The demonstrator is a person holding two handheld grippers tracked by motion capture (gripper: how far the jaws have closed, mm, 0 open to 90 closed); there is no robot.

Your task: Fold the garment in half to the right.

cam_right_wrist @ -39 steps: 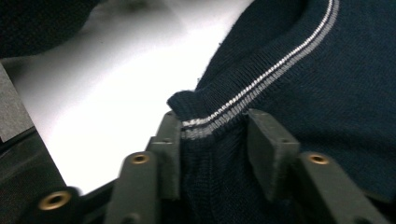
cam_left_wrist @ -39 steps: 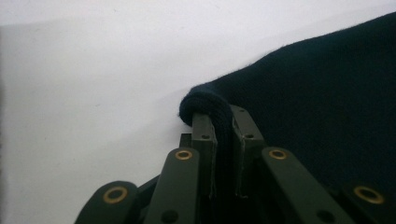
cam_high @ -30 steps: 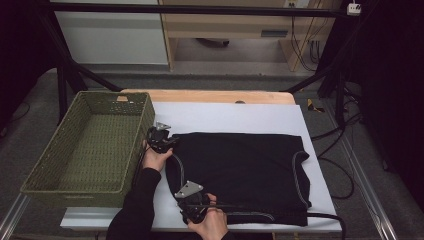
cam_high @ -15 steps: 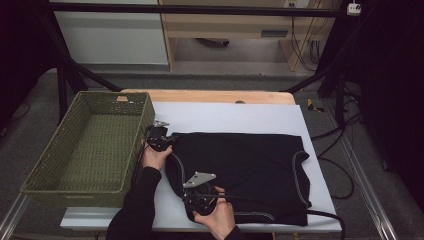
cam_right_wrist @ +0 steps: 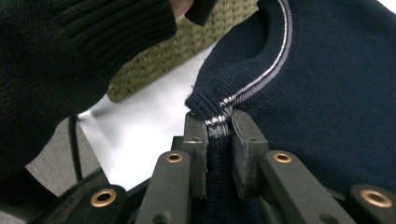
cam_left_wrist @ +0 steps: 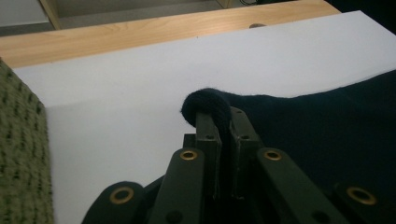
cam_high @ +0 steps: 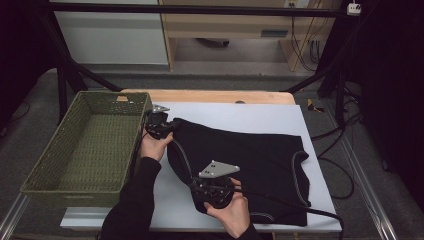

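A: Logging the high view first. What is the surface, and the room?

B: White table top [cam_high: 260, 117] with a wooden strip along its far edge; grey floor beyond, black frame poles and cables to the sides. A green woven basket [cam_high: 90, 145] stands at the table's left end.

A: The garment?

B: A dark sweater [cam_high: 250, 160] lies flat just right of the basket, long axis running away from the basket across the table. A pale striped edge curves along its end farthest from the basket. The corner held by the left gripper [cam_high: 159, 125] is nearest the basket's far end. The right gripper [cam_high: 212, 189] sits on the sweater's near edge, farther from the basket, grey plate on top.

A: Left gripper view?

B: Jaws close together, clamped on a rolled fold of the sweater [cam_left_wrist: 327, 126]; the fold bulges past the left gripper's [cam_left_wrist: 219, 135] jaw tips. Sweater body spreads away from the basket [cam_left_wrist: 21, 154]; bare white table [cam_left_wrist: 140, 93] lies ahead.

A: Right gripper view?

B: Right gripper [cam_right_wrist: 219, 135] jaws narrow, pinching a ribbed, pale-striped edge of the sweater [cam_right_wrist: 327, 84] between them. Beyond it lies the basket [cam_right_wrist: 187, 56], and a dark knit sleeve [cam_right_wrist: 84, 51] crosses on the left.
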